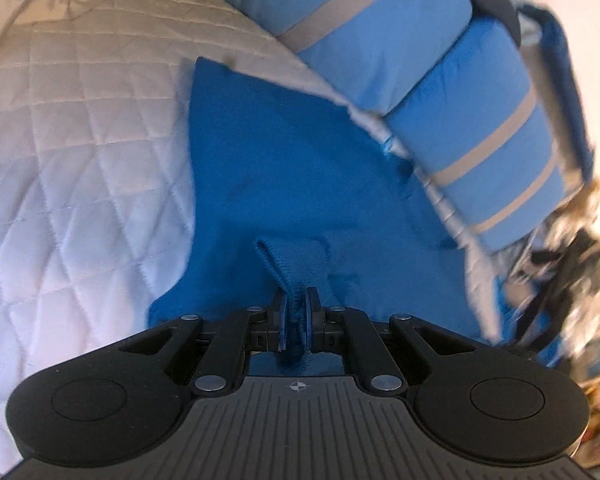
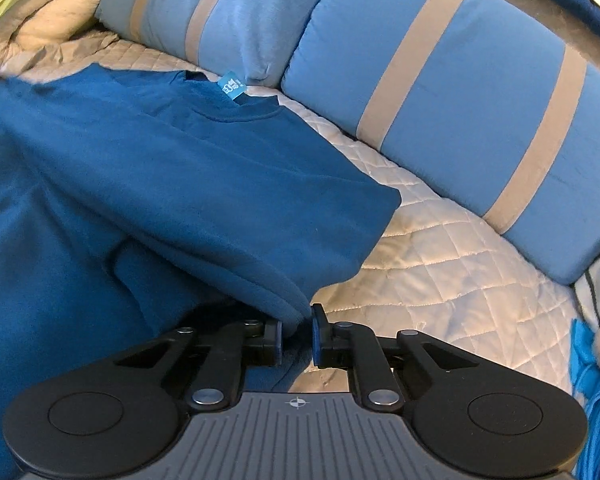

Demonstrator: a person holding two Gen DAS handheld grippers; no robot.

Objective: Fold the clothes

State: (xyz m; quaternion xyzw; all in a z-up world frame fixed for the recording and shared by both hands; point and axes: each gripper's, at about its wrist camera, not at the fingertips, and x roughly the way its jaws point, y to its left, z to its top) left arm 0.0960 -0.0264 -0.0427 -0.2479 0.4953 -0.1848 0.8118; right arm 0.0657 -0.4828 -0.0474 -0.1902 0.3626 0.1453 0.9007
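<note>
A blue sweatshirt (image 1: pixel 284 168) lies on a white quilted bedcover (image 1: pixel 80 152). My left gripper (image 1: pixel 296 312) is shut on a ribbed blue cuff (image 1: pixel 284 264) of the sweatshirt, which sticks up between the pads. In the right wrist view the sweatshirt (image 2: pixel 172 184) is folded over itself, collar and light blue label (image 2: pixel 231 85) at the far side. My right gripper (image 2: pixel 296 336) is shut on a thick folded edge of the sweatshirt at its near right corner.
Two light blue pillows with beige stripes (image 2: pixel 440 120) (image 1: pixel 380 40) lean along the far side of the bed. A beige blanket (image 2: pixel 48 24) is bunched at the far left. The quilted cover (image 2: pixel 440 280) lies bare right of the sweatshirt. Blurred clutter (image 1: pixel 560 248) is at the right.
</note>
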